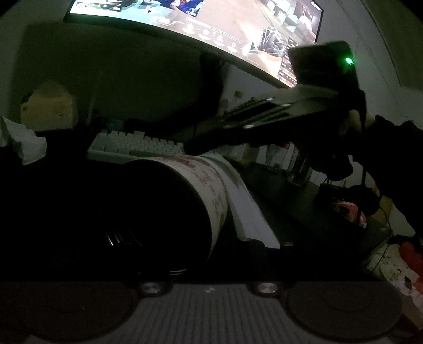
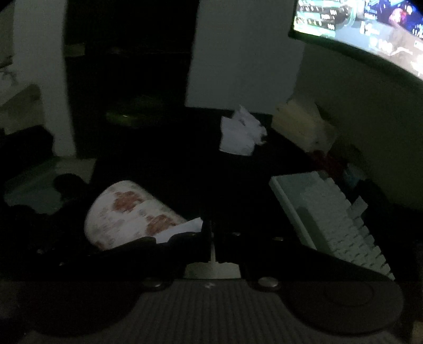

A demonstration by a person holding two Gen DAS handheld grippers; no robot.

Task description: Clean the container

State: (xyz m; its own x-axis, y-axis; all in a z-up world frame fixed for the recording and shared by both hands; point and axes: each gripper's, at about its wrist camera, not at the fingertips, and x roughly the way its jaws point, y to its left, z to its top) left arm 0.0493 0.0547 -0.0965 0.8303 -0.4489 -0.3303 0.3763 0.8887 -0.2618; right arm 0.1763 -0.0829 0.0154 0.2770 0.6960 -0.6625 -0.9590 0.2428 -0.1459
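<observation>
In a room lit mostly by a screen, the left gripper [image 1: 185, 206] holds the container [image 1: 211, 195], a white cup printed with red-brown patches, tipped on its side just ahead of the camera, its dark mouth facing the lens. One pale finger [image 1: 248, 209] lies flat along the cup's right flank; the other is lost in shadow, so the gripper reads as clamped on the cup.

In the right wrist view the right gripper [image 2: 212, 238] has its jaws drawn almost together, a sliver of something pale between them that may be a wipe; too dark to tell. The cup sits just left of it and slightly ahead.

Judged from this, the step in hand is wiping the cup. It would go best with the left gripper keeping the cup steady and its mouth turned toward the right gripper, which should work round the inside wall without pushing the cup loose.

Farther off on the tabletop [image 2: 164, 169] lie one white keyboard [image 2: 335, 225] to the right and one crumpled tissue [image 2: 242, 132] ahead. Beyond, one curved monitor [image 1: 211, 23] glows.
</observation>
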